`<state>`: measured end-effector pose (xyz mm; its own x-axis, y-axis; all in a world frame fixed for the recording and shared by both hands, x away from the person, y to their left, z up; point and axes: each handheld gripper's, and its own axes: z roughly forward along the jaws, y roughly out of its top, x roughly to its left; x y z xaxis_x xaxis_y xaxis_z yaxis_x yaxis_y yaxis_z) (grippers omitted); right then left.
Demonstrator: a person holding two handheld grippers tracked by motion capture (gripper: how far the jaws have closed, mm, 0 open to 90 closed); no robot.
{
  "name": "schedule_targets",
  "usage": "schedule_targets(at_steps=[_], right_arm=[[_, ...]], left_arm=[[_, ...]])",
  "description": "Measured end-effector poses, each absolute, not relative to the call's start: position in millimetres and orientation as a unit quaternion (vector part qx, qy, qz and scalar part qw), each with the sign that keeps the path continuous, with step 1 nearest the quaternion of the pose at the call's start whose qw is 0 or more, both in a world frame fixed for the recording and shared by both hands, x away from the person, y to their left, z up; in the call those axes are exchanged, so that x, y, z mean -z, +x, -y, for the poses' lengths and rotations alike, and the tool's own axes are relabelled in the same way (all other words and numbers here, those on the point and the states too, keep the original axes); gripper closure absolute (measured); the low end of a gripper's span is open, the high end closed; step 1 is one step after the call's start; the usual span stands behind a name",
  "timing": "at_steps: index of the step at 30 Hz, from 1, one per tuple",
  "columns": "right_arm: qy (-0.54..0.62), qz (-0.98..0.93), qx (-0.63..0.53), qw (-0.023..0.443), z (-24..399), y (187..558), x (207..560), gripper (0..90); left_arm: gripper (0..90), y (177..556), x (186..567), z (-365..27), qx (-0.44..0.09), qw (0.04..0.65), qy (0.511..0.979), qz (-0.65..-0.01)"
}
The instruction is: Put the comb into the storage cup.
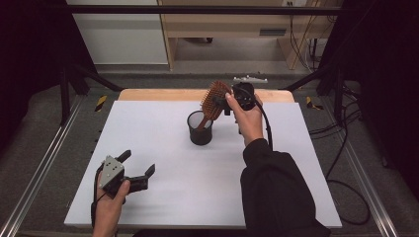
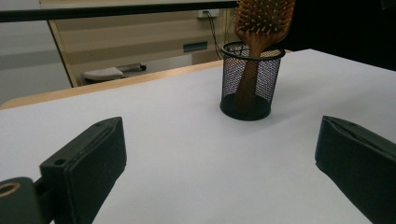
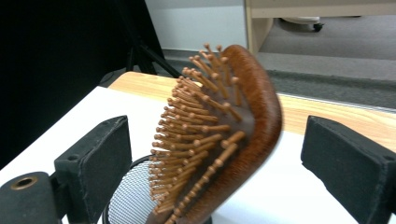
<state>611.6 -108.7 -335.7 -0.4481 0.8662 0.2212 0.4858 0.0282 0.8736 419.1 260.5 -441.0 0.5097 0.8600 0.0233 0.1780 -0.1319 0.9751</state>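
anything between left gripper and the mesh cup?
Nothing: bare white table top lies between the left gripper and the black mesh cup, per left gripper view.

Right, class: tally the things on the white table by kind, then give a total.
Wooden hairbrush: 1
Black mesh cup: 1
Handheld grippers: 2, the left gripper and the right gripper
Total: 4

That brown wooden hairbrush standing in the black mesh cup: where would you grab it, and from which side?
Grip the brown wooden hairbrush across its paddle head's edges, from above the black mesh cup. Its handle is sunk inside the cup, and the head leans out, already between the right gripper's open jaws.
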Motion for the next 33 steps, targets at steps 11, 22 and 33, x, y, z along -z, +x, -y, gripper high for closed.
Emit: schedule_targets(at_steps=[11,22,33], right_arm=[[0.48,-0.681,-0.511,0.212,129,592,326,10.3],[0.462,-0.655,-0.524,0.288,135,580,322,7.8],[0.446,-0.649,-0.528,0.318,137,573,320,7.5]], left_arm=[[2.3,419,442,-263,-0.316,0.543,0.672,-0.392],[2.3,419,441,-266,-0.317,0.547,0.665,-0.397],[2.3,420,441,-264,-0.318,0.545,0.668,-0.395]])
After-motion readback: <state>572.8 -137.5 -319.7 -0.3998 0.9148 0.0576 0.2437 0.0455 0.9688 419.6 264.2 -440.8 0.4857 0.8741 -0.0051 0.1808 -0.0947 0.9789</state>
